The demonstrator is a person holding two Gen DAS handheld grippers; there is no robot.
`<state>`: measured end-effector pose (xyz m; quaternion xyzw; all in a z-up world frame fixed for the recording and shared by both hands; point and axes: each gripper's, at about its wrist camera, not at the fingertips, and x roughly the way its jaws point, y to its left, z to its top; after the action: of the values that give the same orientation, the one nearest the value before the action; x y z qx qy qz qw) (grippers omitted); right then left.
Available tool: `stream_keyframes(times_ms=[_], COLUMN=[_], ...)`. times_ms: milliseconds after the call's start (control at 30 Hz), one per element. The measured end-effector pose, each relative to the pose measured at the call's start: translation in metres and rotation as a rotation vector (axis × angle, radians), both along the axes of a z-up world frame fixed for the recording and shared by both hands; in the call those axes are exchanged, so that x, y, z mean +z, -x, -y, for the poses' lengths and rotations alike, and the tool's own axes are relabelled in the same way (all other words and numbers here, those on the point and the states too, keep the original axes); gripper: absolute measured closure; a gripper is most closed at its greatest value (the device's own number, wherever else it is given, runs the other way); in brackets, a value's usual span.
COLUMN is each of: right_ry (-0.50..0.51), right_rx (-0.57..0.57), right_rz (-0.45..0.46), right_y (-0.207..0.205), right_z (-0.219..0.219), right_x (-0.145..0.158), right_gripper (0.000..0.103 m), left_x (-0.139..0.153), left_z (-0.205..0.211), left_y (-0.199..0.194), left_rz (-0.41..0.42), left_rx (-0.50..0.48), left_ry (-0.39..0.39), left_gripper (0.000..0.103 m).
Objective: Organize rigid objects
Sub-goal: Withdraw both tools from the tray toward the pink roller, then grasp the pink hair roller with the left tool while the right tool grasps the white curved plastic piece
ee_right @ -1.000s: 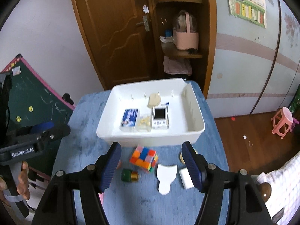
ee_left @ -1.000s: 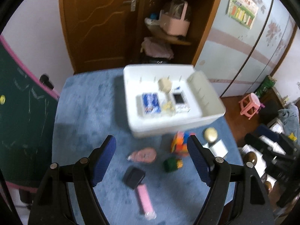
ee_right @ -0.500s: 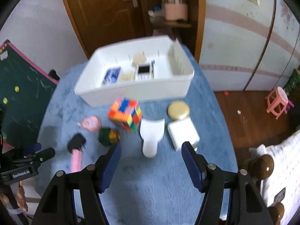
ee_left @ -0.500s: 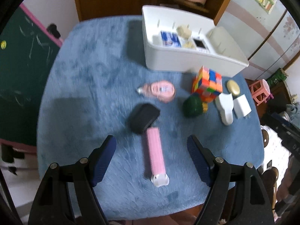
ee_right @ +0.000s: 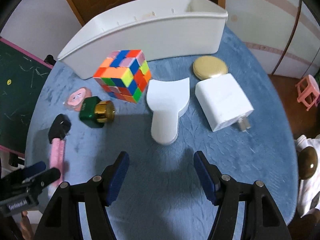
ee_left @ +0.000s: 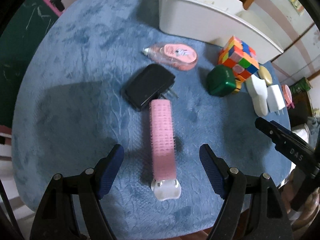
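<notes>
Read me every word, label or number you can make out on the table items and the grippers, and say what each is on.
"DAS": black right gripper body, cut off at the picture's edge.
White print on left gripper body: too blurred to read.
Embossed word on green square bottle: too small.
Pink oval bottle's label: cartoon only, text unreadable.

The right gripper (ee_right: 161, 161) hangs with jaws apart above the blue cloth (ee_right: 170, 190), just short of a white scoop-shaped piece (ee_right: 167, 108) lying between a colourful cube (ee_right: 124, 75) and a white charger (ee_right: 224, 102).
</notes>
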<state>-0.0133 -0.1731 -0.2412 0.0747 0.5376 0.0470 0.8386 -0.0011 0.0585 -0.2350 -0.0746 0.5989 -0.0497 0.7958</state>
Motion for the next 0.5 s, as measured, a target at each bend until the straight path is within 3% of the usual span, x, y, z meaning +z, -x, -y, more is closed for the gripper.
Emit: stream_keyframes(times_ms=[300, 500], right_ry=[0.070, 0.125], right_rx=[0.002, 0.008], right_rz=[0.080, 0.105], right_y=[-0.021, -0.038], right_z=[-0.007, -0.014], right_x=[-0.007, -0.010], right_gripper=[0.035, 0.035], left_x=[-0.012, -0.014], left_z=[-0.003, 0.003], left_y=[-0.005, -0.001], left_rz=[0.008, 0.038], left_rx=[0.056, 0.054], left_ry=[-0.013, -0.064], left_gripper=[0.023, 0.023])
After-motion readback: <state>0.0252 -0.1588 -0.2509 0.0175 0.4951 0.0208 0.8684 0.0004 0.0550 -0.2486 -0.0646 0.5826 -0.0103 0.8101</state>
